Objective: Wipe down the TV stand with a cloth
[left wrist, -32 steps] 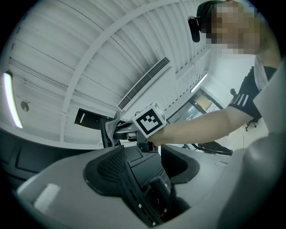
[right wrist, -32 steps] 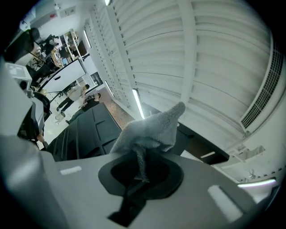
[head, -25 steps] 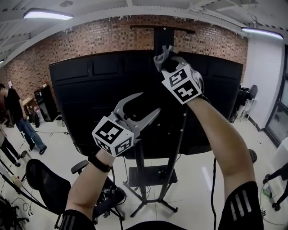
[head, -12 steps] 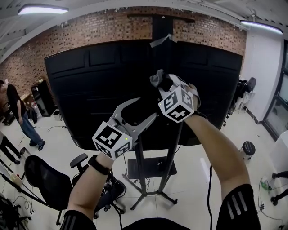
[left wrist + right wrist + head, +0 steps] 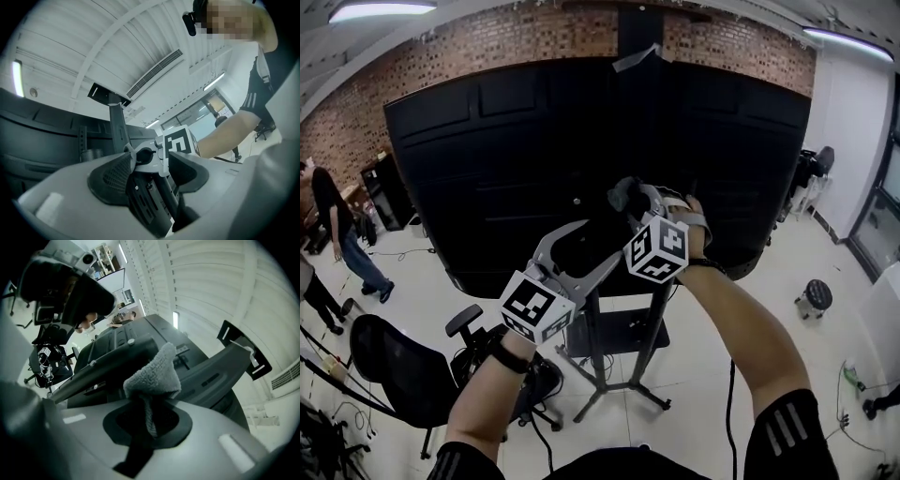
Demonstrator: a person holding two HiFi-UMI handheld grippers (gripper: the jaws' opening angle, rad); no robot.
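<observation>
A big black TV (image 5: 487, 169) hangs back-side toward me on a black TV stand (image 5: 592, 361) with a floor base. My right gripper (image 5: 630, 201) is shut on a grey cloth (image 5: 622, 194), held against the TV's back near its lower middle. In the right gripper view the cloth (image 5: 152, 373) bunches up out of the closed right gripper (image 5: 149, 420). My left gripper (image 5: 602, 242) stands open and empty just left of and below the right one. In the left gripper view the open left gripper (image 5: 150, 164) faces the stand's column (image 5: 117, 129).
A black office chair (image 5: 394, 370) stands at the lower left near the stand's legs. A person (image 5: 328, 230) stands at the far left by the brick wall (image 5: 562, 28). A small stool (image 5: 811, 300) is at the right, and cables lie on the white floor.
My right gripper has come down with the cloth from the top of the TV's back to its lower middle. The left gripper has barely moved.
</observation>
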